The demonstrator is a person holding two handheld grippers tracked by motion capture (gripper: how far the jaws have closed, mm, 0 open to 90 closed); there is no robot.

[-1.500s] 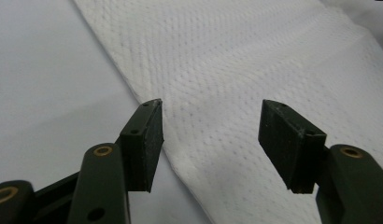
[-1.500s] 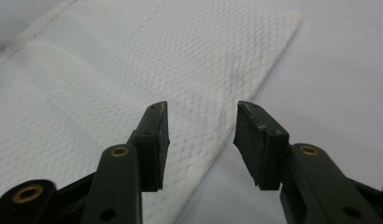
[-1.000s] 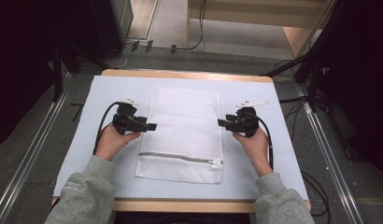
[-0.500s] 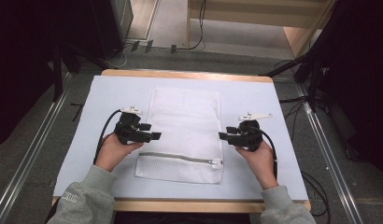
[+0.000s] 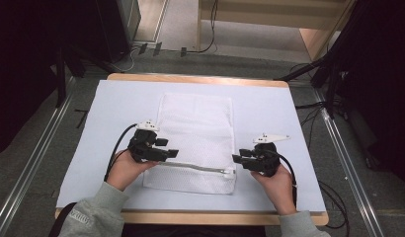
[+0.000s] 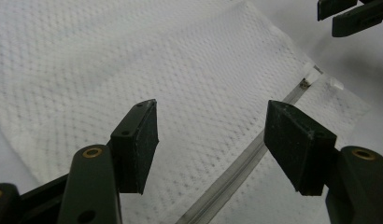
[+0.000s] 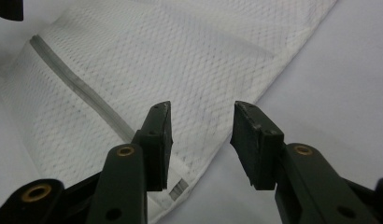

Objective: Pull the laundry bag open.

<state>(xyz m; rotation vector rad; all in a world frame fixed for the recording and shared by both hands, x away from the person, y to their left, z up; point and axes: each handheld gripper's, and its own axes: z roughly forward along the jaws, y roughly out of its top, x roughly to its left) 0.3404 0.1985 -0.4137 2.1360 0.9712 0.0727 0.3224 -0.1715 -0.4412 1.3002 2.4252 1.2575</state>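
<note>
Since the earlier frames both hands have drawn back toward the near edge of the tabletop [image 5: 289,106], from beside the middle of the mesh bag [image 5: 198,126] to level with its zipper [image 5: 200,168]. The bag itself lies where it did.

Left hand-held gripper [image 5: 172,153]: at the bag's left edge, tips over the left end of the zipper line. In the left gripper view its jaws stand wide apart, nothing between the pads [image 6: 138,144], mesh and zipper [image 6: 236,172] seen through the gap. Whether the tips touch the fabric: cannot tell from this angle.

Right hand-held gripper [image 5: 236,158]: at the bag's right edge, tips just beside the right zipper end. Jaws have just been closing; they now stand partly open, about half the left one's gap. In the right gripper view the left pad [image 7: 159,140] sits over the bag's corner [image 7: 180,186], the right pad over bare tabletop [image 7: 329,84]; the bag's edge runs under the gap, not pinched.

Bag: flat, white mesh, long axis away from the person, centred on the white tabletop cover. Zipper runs across it near the near end; it looks shut.

1 hand per gripper, sleeves [image 5: 99,212] grey.
</note>
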